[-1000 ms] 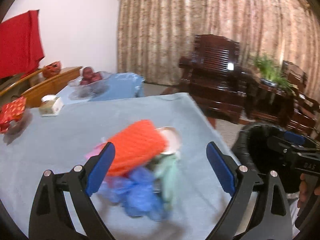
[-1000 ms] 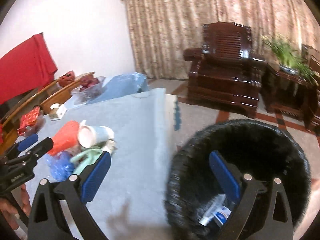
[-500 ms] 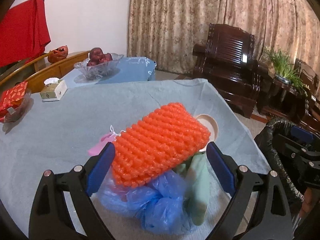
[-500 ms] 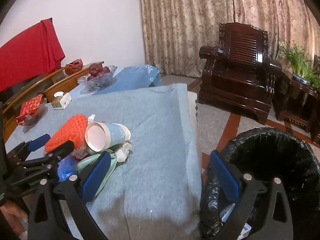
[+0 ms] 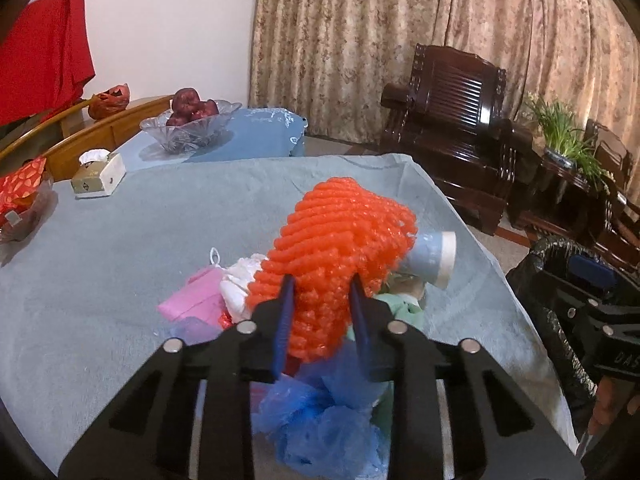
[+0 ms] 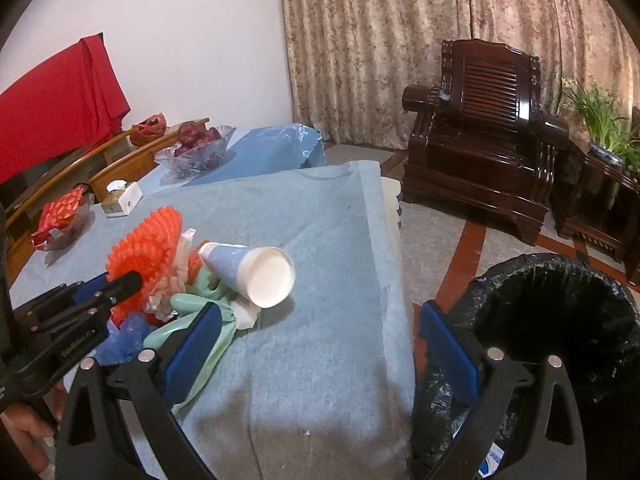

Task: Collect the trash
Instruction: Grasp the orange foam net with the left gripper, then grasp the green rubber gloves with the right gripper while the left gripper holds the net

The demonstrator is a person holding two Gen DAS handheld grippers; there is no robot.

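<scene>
My left gripper [image 5: 322, 312] is shut on an orange foam net [image 5: 340, 240], which stands up from a trash pile on the blue-grey tablecloth [image 5: 120, 248]. The pile holds a paper cup [image 5: 434, 254] lying on its side, blue plastic bags [image 5: 320, 412], a pink wrapper [image 5: 196, 300] and a pale green glove [image 6: 200, 320]. The net [image 6: 146, 248] and cup [image 6: 256, 268] also show in the right wrist view. My right gripper [image 6: 320, 344] is open and empty, over the table's right edge beside the black-lined bin [image 6: 560, 320].
A tissue box [image 5: 98, 174], a glass fruit bowl [image 5: 188, 128] and a red packet [image 5: 22, 188] sit at the table's far left. A dark wooden armchair [image 6: 480, 128] and a plant stand [image 6: 600, 148] are on the right, before curtains.
My left gripper has closed on the orange net and tipped it upright. My right gripper has moved from over the bin towards the table edge, still open.
</scene>
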